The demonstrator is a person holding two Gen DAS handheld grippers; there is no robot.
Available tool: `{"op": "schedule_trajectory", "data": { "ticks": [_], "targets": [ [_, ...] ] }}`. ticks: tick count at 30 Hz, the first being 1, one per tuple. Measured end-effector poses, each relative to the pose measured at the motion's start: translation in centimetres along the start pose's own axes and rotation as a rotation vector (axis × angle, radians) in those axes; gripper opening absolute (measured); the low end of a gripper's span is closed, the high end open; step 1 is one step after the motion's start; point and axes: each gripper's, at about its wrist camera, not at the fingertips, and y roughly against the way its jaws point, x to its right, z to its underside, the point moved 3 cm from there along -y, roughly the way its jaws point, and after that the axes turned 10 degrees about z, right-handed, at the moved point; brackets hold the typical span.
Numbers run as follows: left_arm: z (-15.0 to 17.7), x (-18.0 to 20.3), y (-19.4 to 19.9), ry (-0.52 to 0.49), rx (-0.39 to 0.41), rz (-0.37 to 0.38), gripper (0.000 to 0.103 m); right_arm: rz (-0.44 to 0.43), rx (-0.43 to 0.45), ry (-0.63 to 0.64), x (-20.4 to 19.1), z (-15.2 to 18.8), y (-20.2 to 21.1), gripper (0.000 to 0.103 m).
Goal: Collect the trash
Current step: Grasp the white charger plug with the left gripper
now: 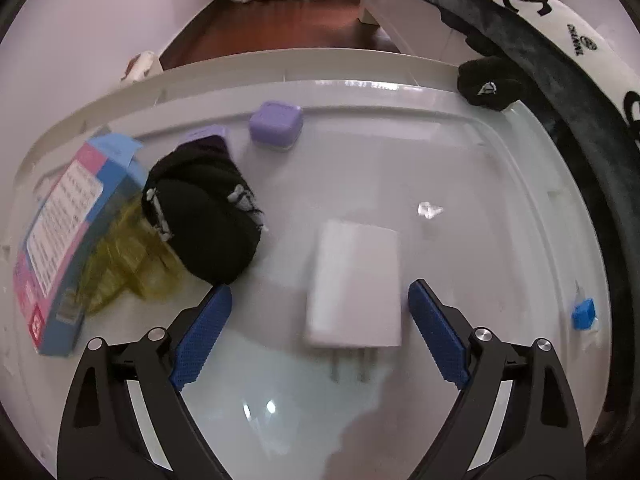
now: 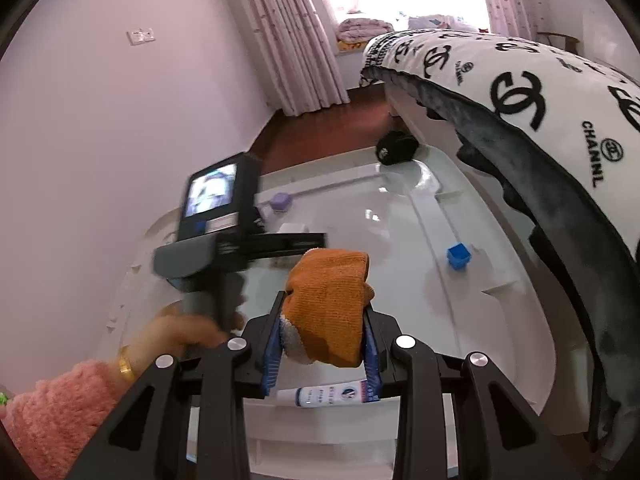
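Two hand-held grippers over a glossy white tabletop point(image 1: 400, 152).

Left hand-held gripper point(image 1: 320, 300): jaws spread wide, released, pointing steeply down. A white plug-in charger point(image 1: 356, 284) lies flat on the glass between the blue pads point(image 1: 204, 332); its right edge is just beside the right pad, clear gap to the left pad. No pad presses on it. Prongs point back toward the camera.

Right hand-held gripper point(image 2: 324, 344): partly closed, clenched on an orange knit sock point(image 2: 332, 304) with a white toe, bundle sticking up out of the jaws. A small white tube point(image 2: 320, 394) lies on the tabletop below it.

Trash and clutter, left-wrist view: blue-pink box point(image 1: 68, 232) at the left edge, crumpled yellow plastic point(image 1: 120, 268) touching it, black rolled sock point(image 1: 204, 216) against that, just beyond the left pad. Lilac cube point(image 1: 276, 124) near the far rim. Scrap of clear wrapper point(image 1: 430, 210) beyond the charger, apart from it. Small blue cube point(image 1: 584, 314) at the right edge. Second black sock point(image 1: 488, 84) on the far right corner.

Room: the middle and right of the tabletop are open; left side is crowded. Raised rim runs round the top. A bed with a logo-print blanket point(image 2: 520, 92) overhangs the right edge. From the right wrist, a person's hand point(image 2: 180, 332), pink fuzzy sleeve point(image 2: 52, 408), gripping the left unit's handle.
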Motion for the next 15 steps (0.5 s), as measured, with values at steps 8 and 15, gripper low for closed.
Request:
{"op": "schedule_trajectory", "data": {
  "ticks": [8, 15],
  "targets": [
    [-1.6, 0.7, -0.2, 0.015, -0.001, -0.046, 0.057, -0.034, 0.008, -0.023, -0.1, -0.6, 0.2, 0.033],
    [-0.3, 0.3, 1.6, 0.028, -0.005, 0.004, 0.041, -0.024, 0.003, -0.04, 0.3, -0.5, -0.1, 0.033]
  ]
}}
